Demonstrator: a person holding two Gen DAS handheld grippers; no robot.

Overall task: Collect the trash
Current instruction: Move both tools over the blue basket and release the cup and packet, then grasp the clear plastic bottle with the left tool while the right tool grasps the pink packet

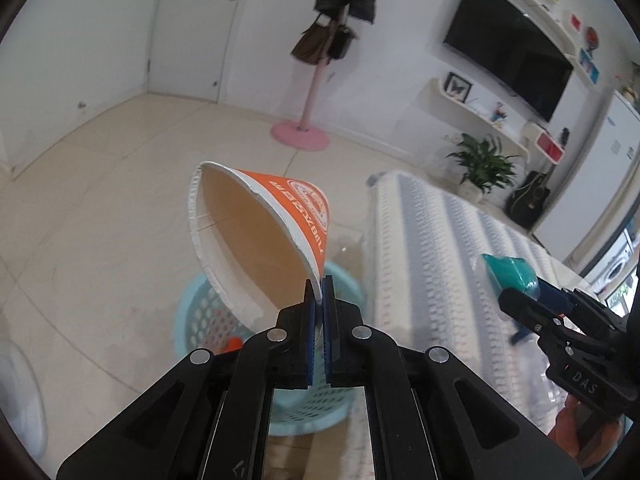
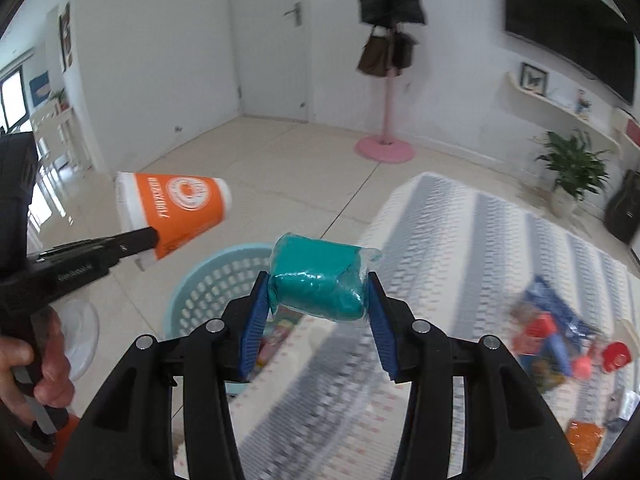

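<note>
My left gripper (image 1: 320, 292) is shut on the rim of an orange and white paper cup (image 1: 264, 236), held tilted in the air above a light blue plastic basket (image 1: 200, 312) on the floor. The cup (image 2: 176, 208) and the left gripper (image 2: 148, 238) also show at the left of the right wrist view. My right gripper (image 2: 320, 292) is shut on a teal packet in clear wrap (image 2: 320, 280), held over the table edge near the basket (image 2: 208, 280). The packet (image 1: 510, 274) shows at the right of the left wrist view.
A table with a striped white and grey cloth (image 2: 460, 260) fills the right side; more wrappers and a red cap (image 2: 560, 344) lie on it. A pink coat stand (image 1: 300, 136), a potted plant (image 1: 480, 164) and a guitar (image 1: 528, 200) stand farther off on the tiled floor.
</note>
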